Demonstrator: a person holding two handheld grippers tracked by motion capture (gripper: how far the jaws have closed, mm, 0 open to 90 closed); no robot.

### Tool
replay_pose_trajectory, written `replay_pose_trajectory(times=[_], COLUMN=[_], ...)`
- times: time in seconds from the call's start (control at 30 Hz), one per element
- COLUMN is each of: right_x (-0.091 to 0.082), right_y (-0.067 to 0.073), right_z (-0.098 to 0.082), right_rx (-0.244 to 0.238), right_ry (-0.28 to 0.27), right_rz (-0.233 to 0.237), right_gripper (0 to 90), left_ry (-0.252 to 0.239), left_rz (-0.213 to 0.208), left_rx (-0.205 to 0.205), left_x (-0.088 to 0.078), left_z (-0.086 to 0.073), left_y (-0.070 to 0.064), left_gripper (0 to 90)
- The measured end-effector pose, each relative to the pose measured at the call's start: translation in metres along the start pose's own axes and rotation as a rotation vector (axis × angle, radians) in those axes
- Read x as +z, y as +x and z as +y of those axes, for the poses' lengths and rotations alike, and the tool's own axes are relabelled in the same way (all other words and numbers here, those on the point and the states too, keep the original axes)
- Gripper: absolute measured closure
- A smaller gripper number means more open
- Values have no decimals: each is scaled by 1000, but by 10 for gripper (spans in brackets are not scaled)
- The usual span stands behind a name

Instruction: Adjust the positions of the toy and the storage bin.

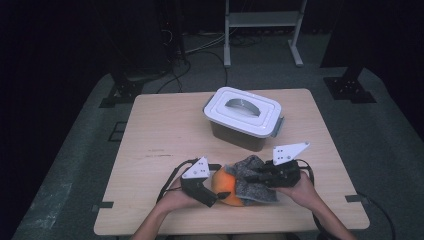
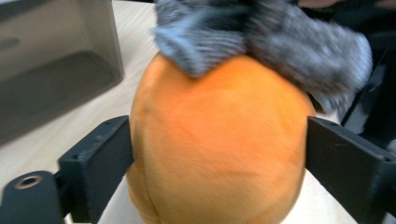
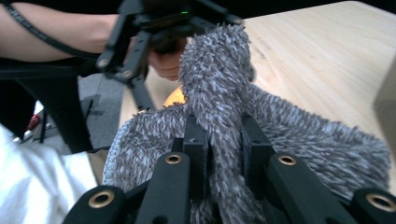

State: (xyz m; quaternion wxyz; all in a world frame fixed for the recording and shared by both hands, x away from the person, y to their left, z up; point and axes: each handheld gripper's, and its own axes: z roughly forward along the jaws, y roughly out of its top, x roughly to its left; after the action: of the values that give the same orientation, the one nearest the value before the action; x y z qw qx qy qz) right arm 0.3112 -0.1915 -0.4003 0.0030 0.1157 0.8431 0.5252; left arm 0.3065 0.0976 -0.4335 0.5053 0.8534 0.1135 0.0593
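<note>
An orange plush ball (image 1: pixel 229 189) rests on the wooden table (image 1: pixel 165 135) near its front edge. A grey fuzzy cloth (image 1: pixel 260 191) drapes over its right side. My left gripper (image 1: pixel 216 196) comes in from the left, and in the left gripper view its jaws stand wide on either side of the ball (image 2: pixel 215 140); the ball's sides reach the pads without any dent. My right gripper (image 1: pixel 251 176) comes in from the right. In the right gripper view it (image 3: pixel 224 130) is shut on a raised fold of the cloth (image 3: pixel 215 79).
A white-lidded plastic box (image 1: pixel 243 117) with a folded handle stands at the back middle of the table, just behind the ball. A metal stand (image 1: pixel 262 30) and cables are on the dark floor beyond the far edge.
</note>
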Motion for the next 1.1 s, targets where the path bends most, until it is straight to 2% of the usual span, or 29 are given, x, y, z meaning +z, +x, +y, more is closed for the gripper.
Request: replay_pose_trajectory(times=[0.03,0.07,0.13,0.27,0.33,0.4,0.5,0.6,0.7,0.83,0.93,0.97,1.1], right_x=[0,1,2,10,17,22,17,3,-7,-8,-7,-6,-3], right_y=[1,2,3,5,6,8,6,-2,-7,-4,-1,0,2], right_z=[0,2,8,22,28,33,31,21,9,2,1,2,11], right_rx=[-5,-10,-23,-53,-62,-80,-86,-52,-7,0,-16,-21,-35], right_ry=[2,8,6,-15,-20,-3,19,5,-16,-11,1,7,15], right_rz=[1,-2,-17,-12,-6,-9,-22,-47,-60,-23,13,16,-7], right_gripper=[761,760,761,761,761,761,761,760,759,759,760,759,761], left_ry=[2,7,9,13,25,26,24,26,14,16,4,7,12], left_rz=[3,31,59,94,98,99,100,91,68,21,-5,-8,55], left_rx=[18,43,70,149,178,178,173,172,143,96,37,38,103], left_x=[0,-1,-2,0,0,-1,-4,-4,-3,-1,2,2,0], left_z=[0,0,2,5,6,5,2,2,1,5,6,6,8], left_y=[-1,-4,-7,-16,-18,-18,-16,-16,-15,-12,-9,-9,-16], left_gripper=[137,216,301,323,324,328,333,332,311,164,86,100,313])
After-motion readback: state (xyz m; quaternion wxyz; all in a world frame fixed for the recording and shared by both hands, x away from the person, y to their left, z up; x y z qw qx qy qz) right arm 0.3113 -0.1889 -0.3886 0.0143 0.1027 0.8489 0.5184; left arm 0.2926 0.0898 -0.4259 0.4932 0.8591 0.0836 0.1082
